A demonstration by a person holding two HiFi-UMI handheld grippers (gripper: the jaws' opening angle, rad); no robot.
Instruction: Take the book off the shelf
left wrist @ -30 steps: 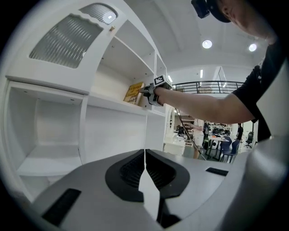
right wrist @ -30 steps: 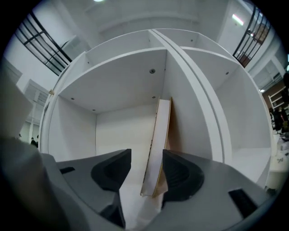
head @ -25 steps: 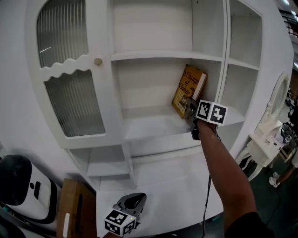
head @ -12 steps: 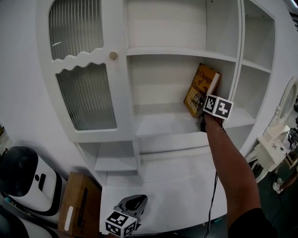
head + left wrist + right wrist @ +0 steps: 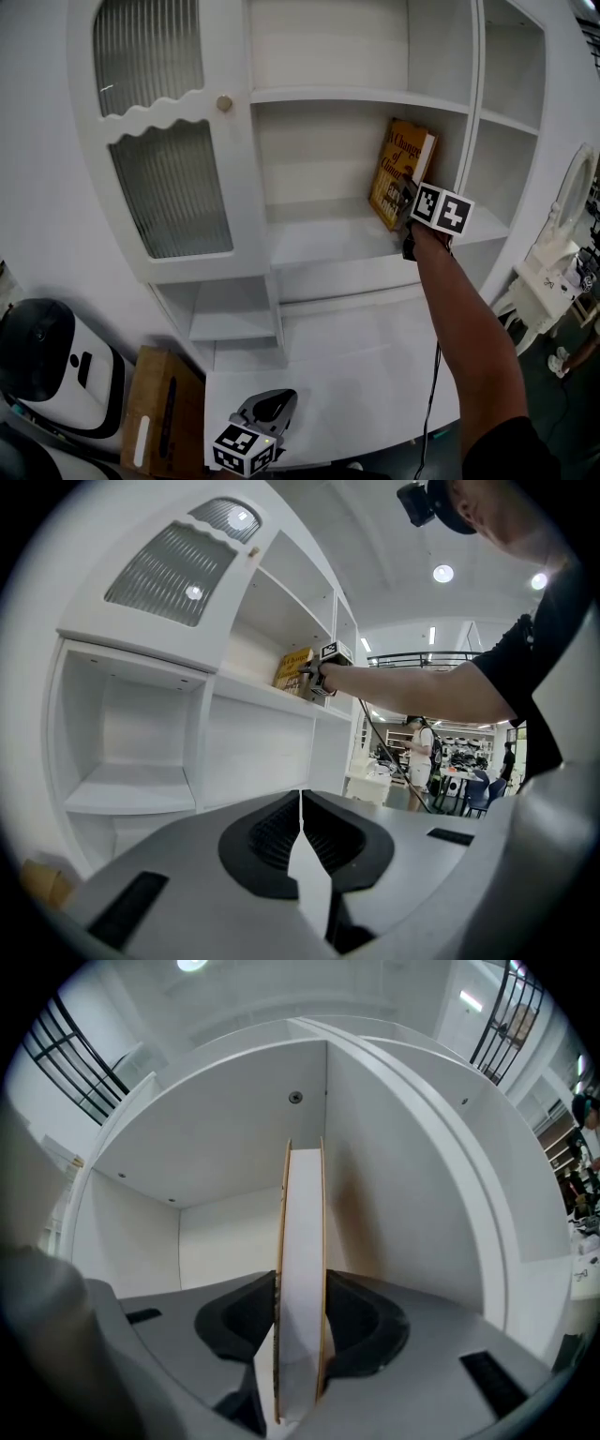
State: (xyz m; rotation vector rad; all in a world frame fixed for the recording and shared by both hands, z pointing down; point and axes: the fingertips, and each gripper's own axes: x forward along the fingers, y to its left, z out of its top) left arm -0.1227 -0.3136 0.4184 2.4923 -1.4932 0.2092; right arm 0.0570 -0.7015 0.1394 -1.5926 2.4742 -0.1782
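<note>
Our right gripper [image 5: 409, 195] has just been closing its jaws. In the right gripper view, both jaws now press on the covers of the book [image 5: 300, 1241], clamping it with its white page edge facing us. From the head view we see the book [image 5: 397, 167] at the right end of the middle shelf [image 5: 319, 242] of the white cabinet [image 5: 56, 234]. Its top tilts toward the divider [image 5: 466, 122] on that side. Its lower corner seems to rest on the board, though the gripper covers that spot. Our left gripper [image 5: 275, 403] hangs low in front of the cabinet, well apart from the book. In its own view the left gripper [image 5: 302, 829] has its jaws pressed together with nothing between them.
</note>
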